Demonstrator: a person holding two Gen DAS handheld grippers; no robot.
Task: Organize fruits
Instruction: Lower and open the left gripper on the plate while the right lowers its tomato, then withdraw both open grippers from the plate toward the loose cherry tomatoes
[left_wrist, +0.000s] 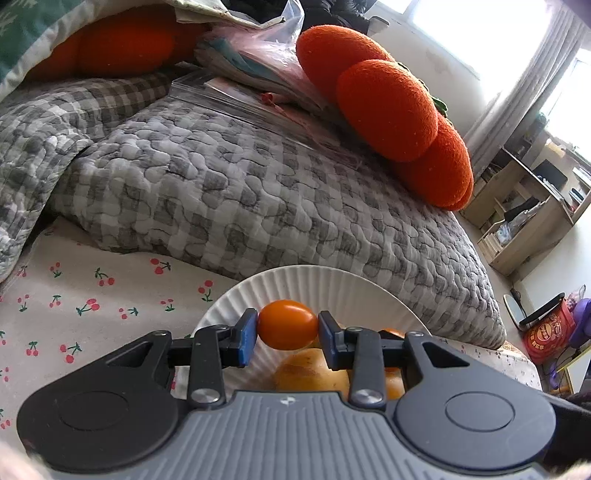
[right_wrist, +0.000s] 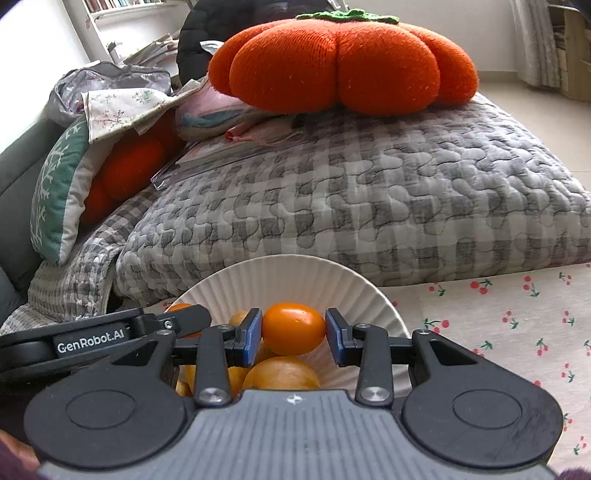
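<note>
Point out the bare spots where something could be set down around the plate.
Free: the cherry-print sheet right of the plate, up to the grey quilt, and the sheet's other side in the left view. Crowded: the plate's middle, piled with fruit, and the quilt's far end under the pumpkin cushion.

The plate (left_wrist: 295, 284) shows only its far rim in the left wrist view; its near part lies behind the left gripper (left_wrist: 287, 332), which also covers most of the fruit (left_wrist: 310, 373) heaped in it, so their count cannot be told. In the right wrist view the right gripper (right_wrist: 293, 330) hides the plate's (right_wrist: 288, 273) near half likewise, and the left gripper's arm (right_wrist: 92, 339) is cut by the left edge. The shelves' (left_wrist: 532, 206) contents are too small to make out.
</note>
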